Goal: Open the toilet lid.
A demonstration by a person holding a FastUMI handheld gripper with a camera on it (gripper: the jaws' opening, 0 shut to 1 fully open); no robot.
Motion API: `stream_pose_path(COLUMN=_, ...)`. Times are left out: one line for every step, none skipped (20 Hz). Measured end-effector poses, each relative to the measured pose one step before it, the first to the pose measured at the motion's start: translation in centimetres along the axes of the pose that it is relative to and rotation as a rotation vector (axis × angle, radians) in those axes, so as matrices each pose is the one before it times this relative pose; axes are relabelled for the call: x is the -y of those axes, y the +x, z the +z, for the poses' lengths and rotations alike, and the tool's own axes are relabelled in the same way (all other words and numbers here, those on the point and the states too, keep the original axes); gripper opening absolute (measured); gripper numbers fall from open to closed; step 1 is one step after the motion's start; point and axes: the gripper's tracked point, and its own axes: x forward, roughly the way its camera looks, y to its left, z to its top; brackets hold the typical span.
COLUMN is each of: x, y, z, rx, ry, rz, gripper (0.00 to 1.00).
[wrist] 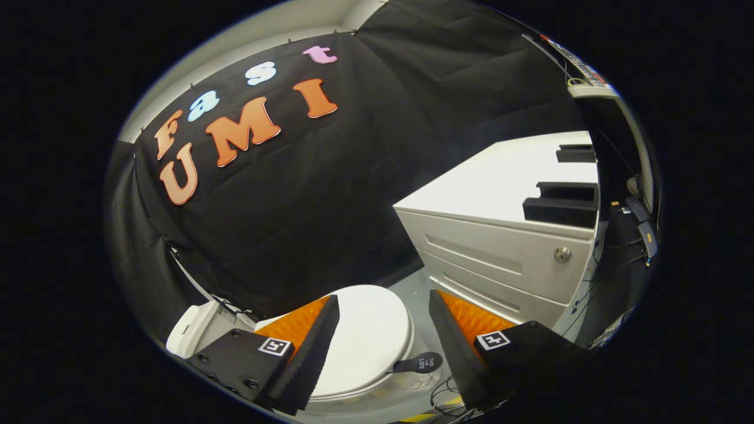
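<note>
Between the two fingers, and a little below them, sits the toilet lid, closed flat on the bowl. The gripper hangs above it with its fingers spread wide apart, holding nothing and touching nothing; one fingertip shows over the lid's left part, the other over the floor just right of the toilet. A small dark pull tab sticks out from the lid's right front edge, lying in the gap nearer the right finger. Behind the left finger stands the white toilet tank, against the black cloth wall. Right of the toilet, beyond the right finger, stands a white drawer cabinet with a round lock and dark blocks resting on its top. Loose cables lie on the grey floor between toilet and cabinet.
</note>
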Motion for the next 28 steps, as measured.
stream_pose_path(x=0.427, y=0.539, z=-0.959, rx=-0.01694, ry=0.01301, rz=-0.01014, gripper=0.99)
stream_pose_path(x=0.653, y=0.340, z=-0.860, rx=-0.01632, ry=0.01360, rz=-0.01016, gripper=0.99)
stream_pose_path(x=0.436, y=0.440, z=-0.713, rx=-0.01332, ry=0.01775, rz=-0.00880, gripper=0.99)
stream_pose_path(x=0.721, y=0.333, z=-0.832, rx=-0.01993, ry=0.02135, rz=-0.01178, gripper=0.99)
stream_pose_path(x=0.685, y=0.162, z=-1.077, rx=-0.03038, ry=0.02296, rz=-0.01146, gripper=0.99)
stream_pose_path(x=0.770, y=0.064, z=-0.934, rx=-0.02704, ry=0.02474, rz=-0.01378, gripper=0.99)
stream_pose_path(x=0.795, y=0.098, z=-0.966, rx=-0.02784, ry=0.02666, rz=-0.01111, gripper=0.99)
stream_pose_path(x=0.629, y=0.150, z=-0.432, rx=-0.01228, ry=0.02933, rz=-0.01133, gripper=0.99)
stream_pose_path(x=0.742, y=0.325, z=-0.537, rx=-0.01469, ry=0.02632, rz=-0.01209, gripper=0.99)
stream_pose_path(x=0.635, y=0.232, z=-0.715, rx=-0.02333, ry=0.02511, rz=-0.01089, gripper=0.99)
stream_pose_path(x=0.658, y=0.154, z=-0.775, rx=-0.02296, ry=0.02437, rz=-0.00624, gripper=0.99)
stream_pose_path(x=0.623, y=0.189, z=-0.610, rx=-0.01913, ry=0.02292, rz=-0.00280, gripper=0.99)
stream_pose_path(x=0.367, y=0.305, z=-0.739, rx=-0.02394, ry=0.02282, rz=0.00334, gripper=0.99)
stream_pose_path(x=0.313, y=0.039, z=-0.807, rx=-0.03175, ry=0.02326, rz=0.00350, gripper=0.98)
stream_pose_path(x=0.325, y=-0.102, z=-0.895, rx=-0.03942, ry=0.02153, rz=0.00198, gripper=0.95)
stream_pose_path(x=0.211, y=-0.003, z=-0.711, rx=-0.02730, ry=0.02377, rz=0.00174, gripper=0.93)
stream_pose_path(x=0.169, y=0.255, z=-0.238, rx=-0.01323, ry=0.02527, rz=0.00525, gripper=0.90)
stream_pose_path(x=0.250, y=0.401, z=-0.292, rx=-0.01042, ry=0.02766, rz=0.00070, gripper=0.87)
stream_pose_path(x=0.160, y=0.231, z=-0.213, rx=-0.00438, ry=0.02911, rz=0.00483, gripper=0.84)
stream_pose_path(x=-0.172, y=0.255, z=-0.168, rx=-0.00532, ry=0.03638, rz=0.01620, gripper=0.81)
stream_pose_path(x=-0.261, y=0.252, z=-0.224, rx=-0.00339, ry=0.02901, rz=0.01465, gripper=0.75)
stream_pose_path(x=0.019, y=0.211, z=0.076, rx=-0.00124, ry=0.02307, rz=0.00638, gripper=0.69)
stream_pose_path(x=-0.010, y=0.296, z=-0.233, rx=-0.00960, ry=0.02193, rz=0.00737, gripper=0.68)
stream_pose_path(x=-0.068, y=0.402, z=-0.532, rx=-0.02682, ry=0.02254, rz=0.00759, gripper=0.68)
stream_pose_path(x=0.064, y=0.763, z=-0.741, rx=-0.03062, ry=0.01829, rz=0.00042, gripper=0.68)
stream_pose_path(x=-0.286, y=-0.624, z=-0.041, rx=0.00064, ry=0.02585, rz=0.01180, gripper=0.58)
stream_pose_path(x=-0.305, y=0.299, z=0.153, rx=0.00934, ry=0.01285, rz=0.00999, gripper=0.49)
stream_pose_path(x=-0.023, y=-0.314, z=0.347, rx=0.01086, ry=0.00498, rz=-0.00018, gripper=0.48)
